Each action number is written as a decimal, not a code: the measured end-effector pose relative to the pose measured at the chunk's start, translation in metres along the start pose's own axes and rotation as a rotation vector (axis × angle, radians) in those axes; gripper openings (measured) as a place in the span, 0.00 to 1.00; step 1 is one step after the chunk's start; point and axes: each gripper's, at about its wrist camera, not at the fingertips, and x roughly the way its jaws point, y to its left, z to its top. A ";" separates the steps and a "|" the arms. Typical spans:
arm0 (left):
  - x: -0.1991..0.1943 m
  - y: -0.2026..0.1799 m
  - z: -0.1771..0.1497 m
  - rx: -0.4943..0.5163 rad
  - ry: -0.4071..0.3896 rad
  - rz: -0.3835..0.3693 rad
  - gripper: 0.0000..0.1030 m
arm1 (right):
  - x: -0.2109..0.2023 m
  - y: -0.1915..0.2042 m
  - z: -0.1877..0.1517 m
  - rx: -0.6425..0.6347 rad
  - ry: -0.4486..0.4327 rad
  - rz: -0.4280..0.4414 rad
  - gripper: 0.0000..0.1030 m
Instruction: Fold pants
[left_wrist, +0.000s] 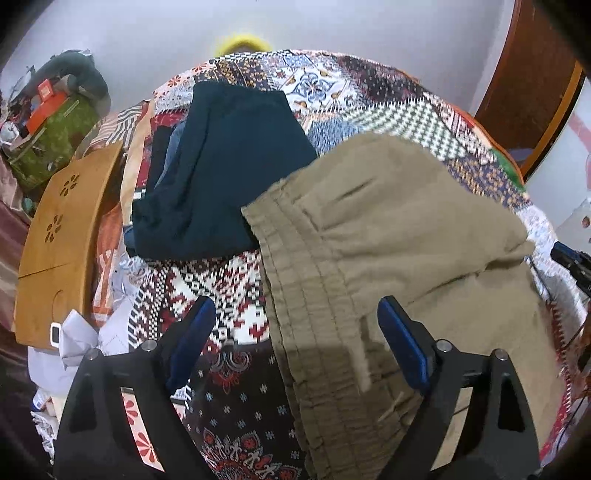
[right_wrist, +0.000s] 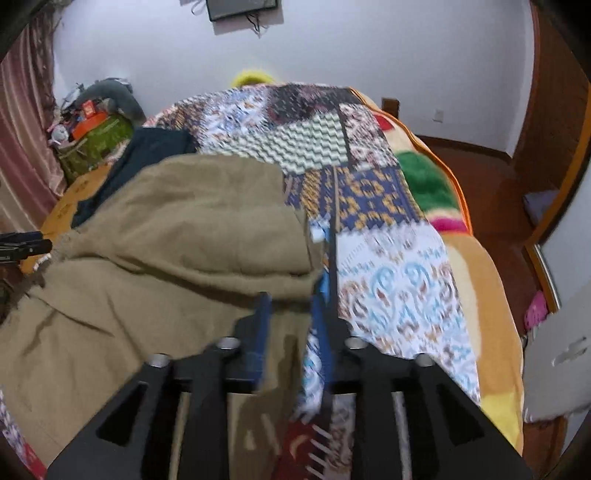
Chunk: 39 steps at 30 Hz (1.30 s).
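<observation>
Straddling the khaki pants waistband, the left hand-held gripper gapes wide; the right hand-held gripper pinches their edge on the bed.

No lettering could be read anywhere in either view. The red box on the cluttered pile by the far wall carried a pale mark, too blurred and small to make out. The patchwork bedspread showed only woven patterns, no words or numbers.
</observation>
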 end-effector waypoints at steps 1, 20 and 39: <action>0.000 0.002 0.005 -0.007 -0.001 -0.003 0.87 | 0.000 0.000 0.003 0.002 -0.011 0.003 0.39; 0.067 -0.002 0.022 -0.007 0.149 -0.082 0.88 | 0.085 -0.006 0.024 0.081 0.111 0.140 0.41; 0.059 -0.009 0.022 0.054 0.060 -0.009 0.60 | 0.066 0.003 0.017 -0.128 0.067 -0.041 0.07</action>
